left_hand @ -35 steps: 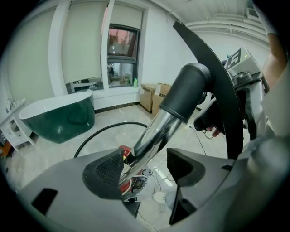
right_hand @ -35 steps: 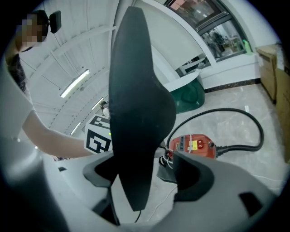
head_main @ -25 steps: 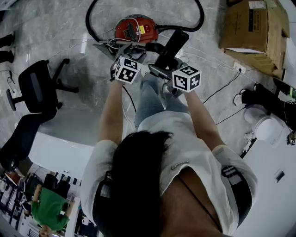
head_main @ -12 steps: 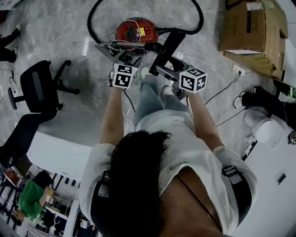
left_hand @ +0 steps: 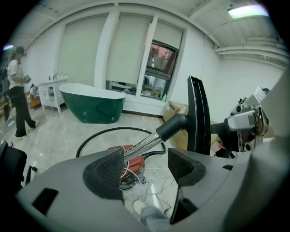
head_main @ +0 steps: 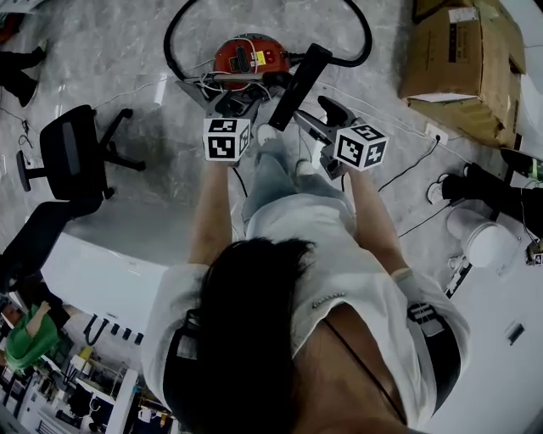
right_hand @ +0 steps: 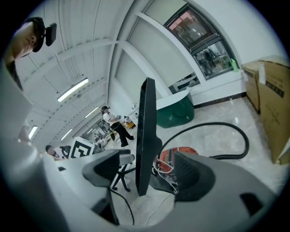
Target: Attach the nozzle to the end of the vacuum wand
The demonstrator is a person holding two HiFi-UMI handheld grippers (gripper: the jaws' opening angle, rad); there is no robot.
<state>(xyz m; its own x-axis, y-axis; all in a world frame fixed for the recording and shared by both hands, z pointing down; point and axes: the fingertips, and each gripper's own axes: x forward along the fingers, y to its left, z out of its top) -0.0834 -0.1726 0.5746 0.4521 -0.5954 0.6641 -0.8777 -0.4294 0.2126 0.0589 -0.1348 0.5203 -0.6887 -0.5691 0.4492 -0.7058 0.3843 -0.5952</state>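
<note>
**Nozzle stands between open tongs**

The left gripper (left_hand: 149, 168) has its jaws apart, gripping nothing. The metal wand (left_hand: 144, 144) slants just beyond its left pad. The wand's black end meets the upright nozzle (left_hand: 198, 115) to the right. The right gripper (right_hand: 146, 167) is also open, with the nozzle edge-on in the gap. The red vacuum (head_main: 246, 55) lies farther off.

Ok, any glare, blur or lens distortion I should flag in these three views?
Head view: even light, sharp, edges bowed. Left gripper view: ceiling lamp blows out, corners dark. Right gripper view: heavy fisheye, nozzle crisp, near jaws soft.
</note>
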